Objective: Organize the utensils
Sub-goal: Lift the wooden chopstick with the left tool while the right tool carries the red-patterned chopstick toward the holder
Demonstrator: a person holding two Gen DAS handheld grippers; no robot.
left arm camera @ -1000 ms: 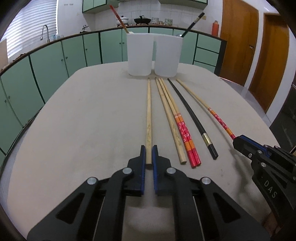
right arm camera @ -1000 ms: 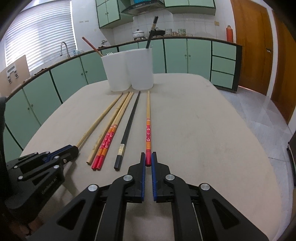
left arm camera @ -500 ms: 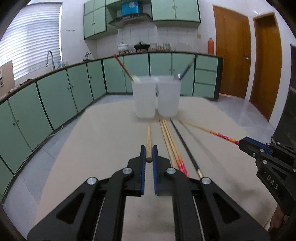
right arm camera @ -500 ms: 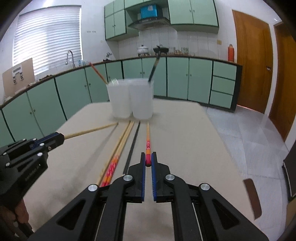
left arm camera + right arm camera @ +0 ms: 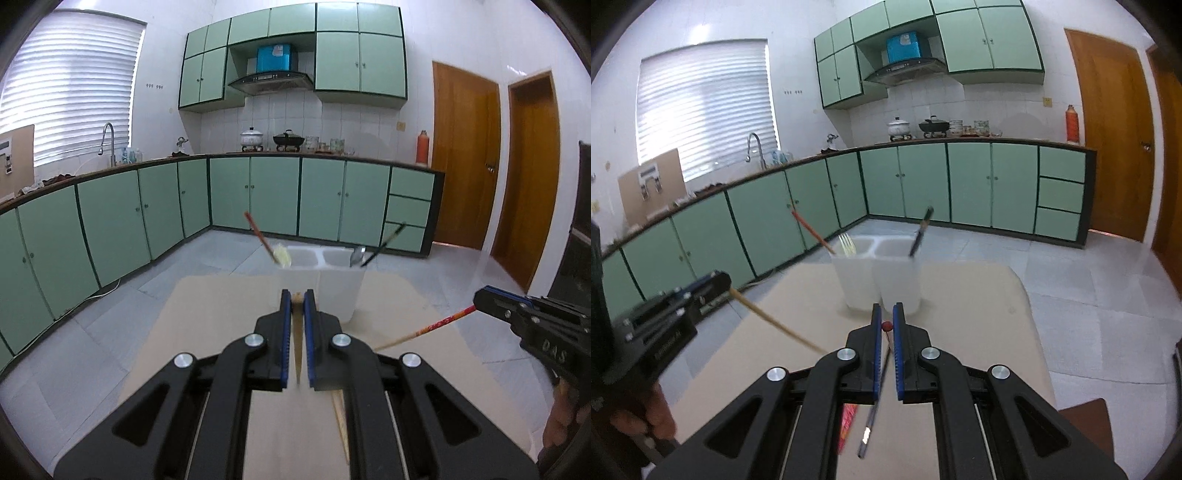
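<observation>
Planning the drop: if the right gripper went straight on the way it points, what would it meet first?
Probably the right white cup, just beyond the right gripper; depth is unclear.

The counter (image 5: pixel 979 332) is beige with round corners. 2 white cups (image 5: pixel 879 280) stand on it side by side, touching, near the far edge. A black chopstick (image 5: pixel 871 424) and red chopsticks (image 5: pixel 847 424) lie flat on it, closer in.
</observation>
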